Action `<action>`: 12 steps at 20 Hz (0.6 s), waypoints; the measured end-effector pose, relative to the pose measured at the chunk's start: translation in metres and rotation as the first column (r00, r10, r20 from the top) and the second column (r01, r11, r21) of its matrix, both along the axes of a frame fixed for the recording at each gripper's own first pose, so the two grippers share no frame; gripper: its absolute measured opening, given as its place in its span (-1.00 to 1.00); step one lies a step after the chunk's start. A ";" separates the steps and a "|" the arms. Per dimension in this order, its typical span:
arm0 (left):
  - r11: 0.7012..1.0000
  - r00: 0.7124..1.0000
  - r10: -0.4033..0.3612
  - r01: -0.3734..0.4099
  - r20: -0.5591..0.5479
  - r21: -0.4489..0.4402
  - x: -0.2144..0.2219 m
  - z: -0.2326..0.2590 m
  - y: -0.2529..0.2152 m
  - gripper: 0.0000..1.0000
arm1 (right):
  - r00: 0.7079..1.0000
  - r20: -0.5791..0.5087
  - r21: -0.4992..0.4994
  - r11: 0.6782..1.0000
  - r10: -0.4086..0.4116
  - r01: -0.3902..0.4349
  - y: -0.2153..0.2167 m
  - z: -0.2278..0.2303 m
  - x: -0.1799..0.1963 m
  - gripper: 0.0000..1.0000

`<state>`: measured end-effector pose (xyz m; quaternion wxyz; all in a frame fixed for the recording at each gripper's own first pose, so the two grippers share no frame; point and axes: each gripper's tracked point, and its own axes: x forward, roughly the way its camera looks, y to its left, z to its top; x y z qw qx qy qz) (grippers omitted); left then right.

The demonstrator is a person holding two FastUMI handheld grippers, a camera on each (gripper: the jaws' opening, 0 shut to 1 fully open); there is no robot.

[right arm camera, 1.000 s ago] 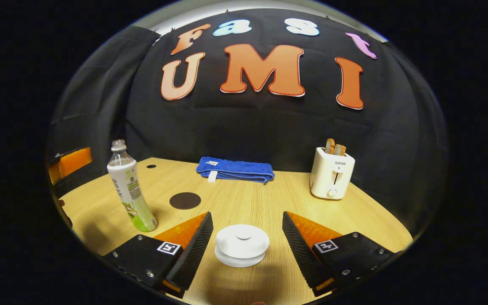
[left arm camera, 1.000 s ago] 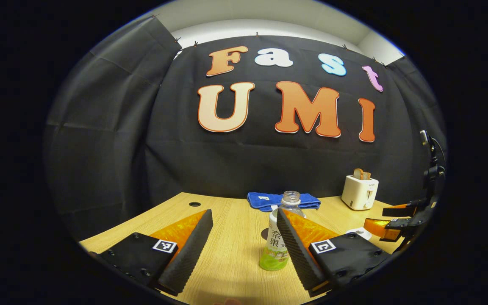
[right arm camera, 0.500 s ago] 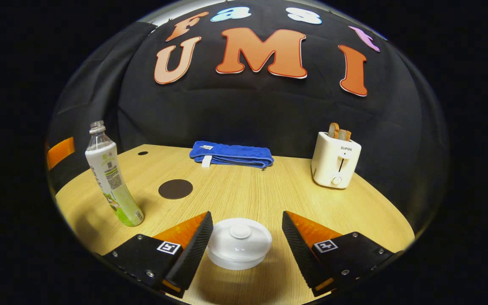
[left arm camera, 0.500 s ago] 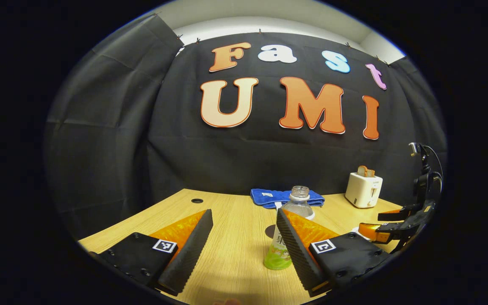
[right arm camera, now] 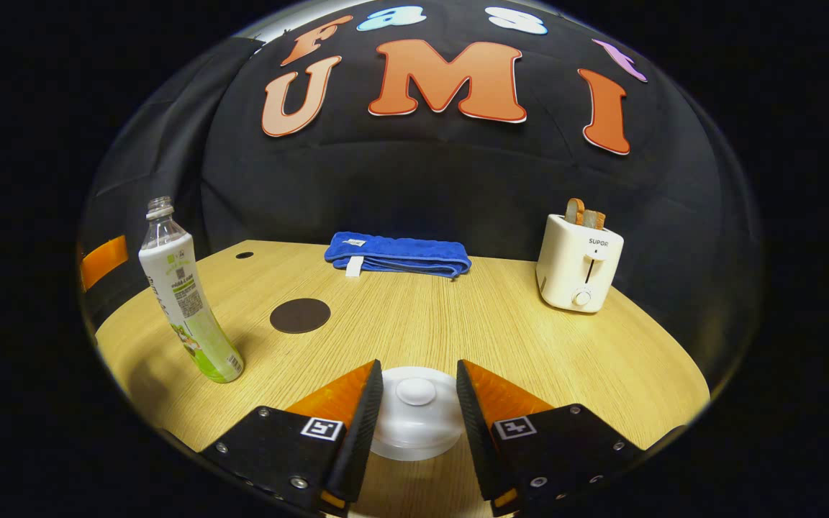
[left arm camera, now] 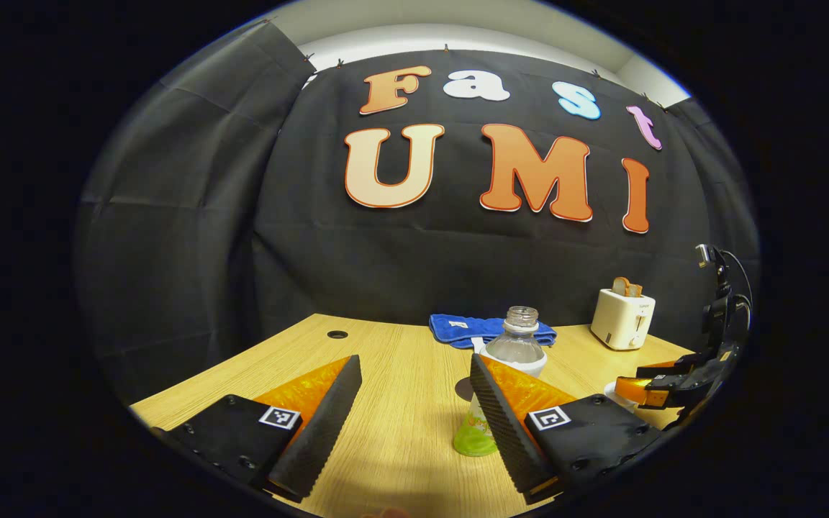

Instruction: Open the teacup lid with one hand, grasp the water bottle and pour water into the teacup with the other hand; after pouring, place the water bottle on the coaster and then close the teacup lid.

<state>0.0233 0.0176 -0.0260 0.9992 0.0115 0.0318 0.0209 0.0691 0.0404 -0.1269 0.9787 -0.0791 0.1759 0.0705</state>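
In the right gripper view, the white teacup lid (right arm camera: 416, 414) with its round knob sits on the cup between the fingers of my right gripper (right arm camera: 419, 368). The jaws are narrowed over the lid's edges, with a small gap to the knob on each side. An uncapped water bottle (right arm camera: 186, 295) with a green and white label stands at the left, near the dark round coaster (right arm camera: 300, 315). In the left gripper view, my left gripper (left arm camera: 413, 363) is open and holds nothing. The bottle (left arm camera: 515, 345) stands just past its right finger, partly hidden by it.
A folded blue towel (right arm camera: 396, 253) lies at the back of the wooden table (right arm camera: 529, 338). A white toaster (right arm camera: 578, 262) with bread in it stands at the back right. The right gripper (left arm camera: 637, 381) shows at the far right of the left gripper view.
My right gripper has come down over the teacup and its fingers have drawn in around the lid. My left gripper has shifted slightly, and the bottle now sits a little farther right in its view.
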 end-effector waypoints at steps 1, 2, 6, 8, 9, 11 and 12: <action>1.000 1.000 0.001 -0.001 0.000 -0.001 0.001 0.000 0.000 0.99 | 1.000 -0.001 0.000 1.000 0.004 -0.004 0.001 -0.001 0.001 0.20; 1.000 1.000 0.001 -0.001 -0.001 -0.002 0.000 0.001 0.001 0.98 | 1.000 -0.004 -0.002 1.000 0.007 -0.007 0.002 -0.001 0.001 0.12; 1.000 1.000 0.002 -0.002 -0.005 -0.003 0.000 -0.001 0.002 0.99 | 1.000 0.004 -0.012 1.000 0.010 -0.010 0.004 -0.003 0.003 -0.02; 1.000 1.000 0.005 -0.005 -0.003 -0.002 -0.001 -0.001 0.002 0.99 | 1.000 0.009 -0.014 1.000 0.008 -0.008 0.003 -0.002 0.004 -0.19; 1.000 1.000 0.006 -0.006 -0.003 -0.002 0.000 -0.001 0.002 0.99 | 1.000 0.010 -0.013 1.000 0.005 -0.004 0.001 -0.001 0.006 -0.33; 1.000 1.000 0.007 -0.007 -0.003 -0.003 0.000 -0.001 0.003 0.99 | 1.000 0.010 -0.009 1.000 0.005 -0.005 0.002 -0.001 0.006 -0.41; 1.000 1.000 0.007 -0.007 -0.003 -0.003 0.000 -0.001 0.002 0.99 | 1.000 0.014 -0.013 1.000 0.004 -0.004 0.002 -0.001 0.006 -0.45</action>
